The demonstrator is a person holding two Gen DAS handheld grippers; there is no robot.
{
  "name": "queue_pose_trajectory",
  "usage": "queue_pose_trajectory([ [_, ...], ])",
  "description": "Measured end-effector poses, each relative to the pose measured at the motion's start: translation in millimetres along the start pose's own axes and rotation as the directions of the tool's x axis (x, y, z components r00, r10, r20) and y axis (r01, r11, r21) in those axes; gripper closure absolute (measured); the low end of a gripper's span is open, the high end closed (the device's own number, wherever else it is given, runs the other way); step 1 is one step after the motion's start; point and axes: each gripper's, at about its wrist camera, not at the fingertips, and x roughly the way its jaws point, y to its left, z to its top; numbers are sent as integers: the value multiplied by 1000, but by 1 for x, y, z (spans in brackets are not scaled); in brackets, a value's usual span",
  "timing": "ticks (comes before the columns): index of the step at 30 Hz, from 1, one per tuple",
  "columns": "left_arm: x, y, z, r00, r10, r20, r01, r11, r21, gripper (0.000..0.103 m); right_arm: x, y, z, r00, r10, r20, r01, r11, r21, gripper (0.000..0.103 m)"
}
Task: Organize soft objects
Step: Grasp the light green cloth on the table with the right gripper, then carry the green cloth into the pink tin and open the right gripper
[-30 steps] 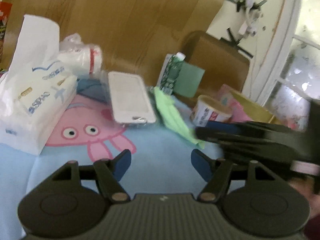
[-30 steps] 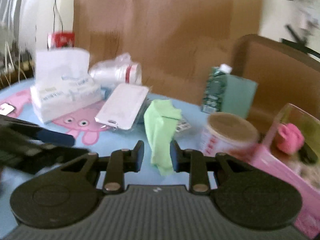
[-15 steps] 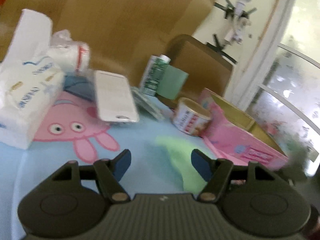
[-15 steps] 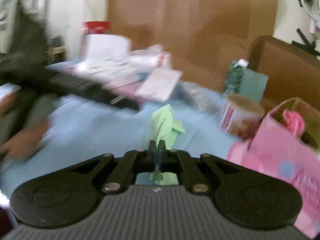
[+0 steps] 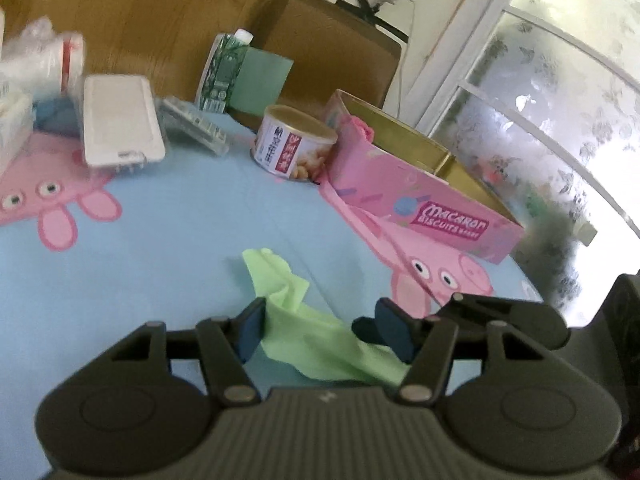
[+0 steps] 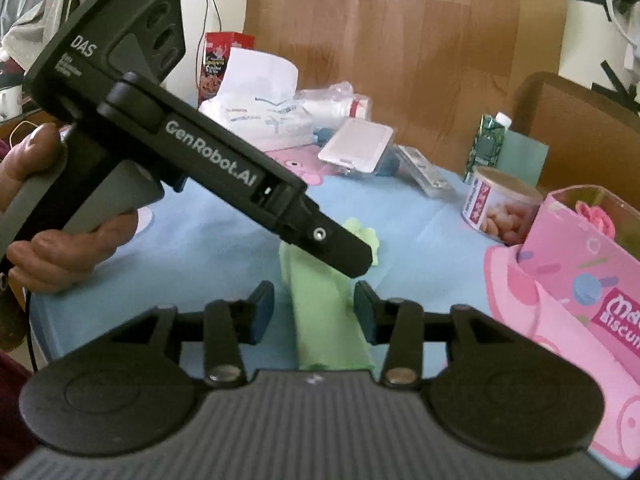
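Note:
A light green cloth (image 5: 304,320) (image 6: 324,300) lies crumpled in a long strip on the blue cartoon tablecloth (image 5: 160,248). My left gripper (image 5: 322,332) straddles one end of it. Its jaws are closing, and the pads do not squeeze the cloth. My right gripper (image 6: 314,310) straddles the other end with its jaws opening, and its pads stand clear of the cloth's sides. In the right wrist view a hand (image 6: 48,248) holds the left gripper (image 6: 354,258), which slants down over the cloth. A pink soft item (image 6: 596,216) sits inside the pink biscuit box (image 5: 424,204).
Beside the box stands a round can (image 5: 292,140), with a green carton (image 5: 224,68) behind it. Farther left lie a white flat case (image 5: 120,120), a clear plastic pack (image 5: 192,124), a tissue pack (image 6: 256,116) and a plastic bag (image 6: 332,104). A brown chair back (image 5: 332,48) rises behind the table.
The right gripper, shut on the green cloth, carried it toward the table's front and has opened, so the cloth lies flat. The left gripper swung over to the cloth and its jaws narrowed.

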Motion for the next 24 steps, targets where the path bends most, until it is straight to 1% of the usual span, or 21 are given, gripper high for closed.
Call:
queue_pose_trajectory([
  [1, 2, 1, 1, 1000, -29, -8, 29, 999, -17, 44, 0, -1, 0, 1000, -1, 0, 1, 1000, 5, 50],
  [2, 4, 1, 3, 997, -69, -24, 68, 997, -30, 44, 0, -2, 0, 1000, -3, -2, 3, 1000, 10, 49],
  [3, 7, 1, 4, 990, -132, -51, 130, 991, -44, 44, 1, -4, 0, 1000, -1, -3, 1, 1000, 17, 48],
  [4, 10, -1, 4, 981, -181, -73, 178, 983, -51, 44, 2, -5, -1, 1000, 0, -4, 0, 1000, 24, 46],
  [5, 11, -3, 4, 975, -206, -86, 202, 978, -48, 44, 1, -5, -1, 1000, -1, -4, 1, 999, 33, 44],
  [6, 13, -6, 4, 971, -219, -98, 216, 976, -35, 44, 0, -6, -2, 1000, 0, -3, 0, 999, 40, 43],
  [7, 13, -9, 5, 969, -224, -108, 223, 975, -20, 44, 0, -8, -3, 1000, 5, -1, -5, 999, 49, 44],
  [8, 14, -11, 5, 966, -230, -117, 230, 973, -11, 44, -1, -9, -4, 1000, 12, 0, -12, 998, 57, 49],
  [9, 13, -12, 7, 965, -234, -120, 235, 972, -4, 44, -2, -11, -5, 1000, 15, 2, -15, 998, 61, 60],
  [11, 9, -15, 10, 968, -227, -110, 230, 973, 8, 44, -4, -12, -8, 1000, -5, 4, 5, 998, 62, 89],
  [13, 6, -14, 14, 971, -223, -87, 224, 975, 2, 44, -8, -15, -10, 1000, 4, 16, -5, 997, 80, 91],
  [14, 5, -13, 17, 974, -213, -72, 213, 977, -3, 41, -9, -16, -10, 1000, -5, 23, 3, 997, 83, 92],
  [17, 4, -8, 24, 983, -179, -30, 178, 983, -44, 41, -18, -21, -9, 996, -70, 63, 65, 995, 78, 92],
  [18, 5, -5, 25, 987, -159, -23, 157, 986, -61, 41, -23, -26, -7, 992, -96, 85, 89, 992, 88, 92],
  [19, 6, -3, 26, 990, -142, -21, 140, 988, -70, 38, -29, -34, -4, 986, -124, 109, 112, 988, 107, 92],
  [20, 8, -1, 27, 992, -127, -20, 125, 989, -80, 38, -34, -42, -1, 979, -156, 129, 140, 982, 126, 93],
  [21, 11, -1, 28, 995, -98, -20, 96, 992, -81, 38, -38, -52, 2, 969, -197, 147, 176, 974, 143, 93],
  [23, 17, -6, 28, 1000, -24, -15, 23, 999, -49, 38, -44, -74, 7, 941, -291, 172, 260, 948, 182, 92],
  [24, 19, -8, 27, 1000, 2, -12, -2, 1000, -28, 38, -47, -88, 10, 925, -333, 181, 294, 932, 214, 92],
])
